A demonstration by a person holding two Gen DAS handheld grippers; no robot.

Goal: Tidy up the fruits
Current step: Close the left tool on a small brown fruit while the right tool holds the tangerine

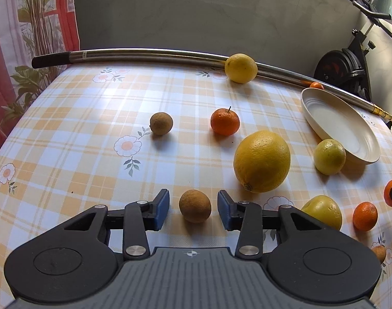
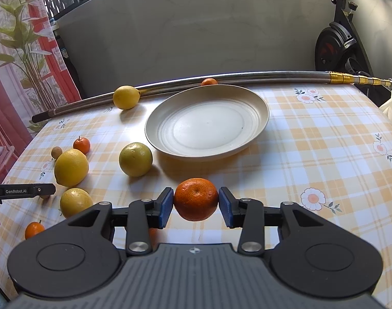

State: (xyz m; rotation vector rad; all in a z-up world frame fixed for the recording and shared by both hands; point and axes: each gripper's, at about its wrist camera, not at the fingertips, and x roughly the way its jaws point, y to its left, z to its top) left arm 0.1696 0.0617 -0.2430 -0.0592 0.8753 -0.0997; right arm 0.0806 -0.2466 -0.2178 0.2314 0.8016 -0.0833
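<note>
Between the blue pads of the left claw (image 1: 193, 207) sits a small brown fruit (image 1: 195, 206) on the checked tabletop (image 1: 80, 141); a narrow gap shows on each side of it, so the pads flank the fruit without pressing it and the claw stands open around it. Beyond it lie a second brown fruit (image 1: 161, 119), a stemmed mandarin (image 1: 224, 121), a large yellow citrus (image 1: 262, 161) and a yellow-green citrus (image 1: 329, 156) just beside the cream plate (image 1: 360, 152). A lemon (image 1: 241, 68) rests against a metal pole (image 1: 144, 52) at the far edge. Nearer the camera, a yellow fruit (image 1: 324, 209) and another mandarin (image 1: 365, 216) lie to the right. On the other side, the right claw (image 2: 196, 203) is clamped on an orange mandarin (image 2: 196, 198), both pads touching its sides, in front of the plate (image 2: 257, 118), whose dish holds no fruit. One more small mandarin (image 2: 209, 81) peeks out behind the plate by the pole (image 2: 273, 76).
</note>
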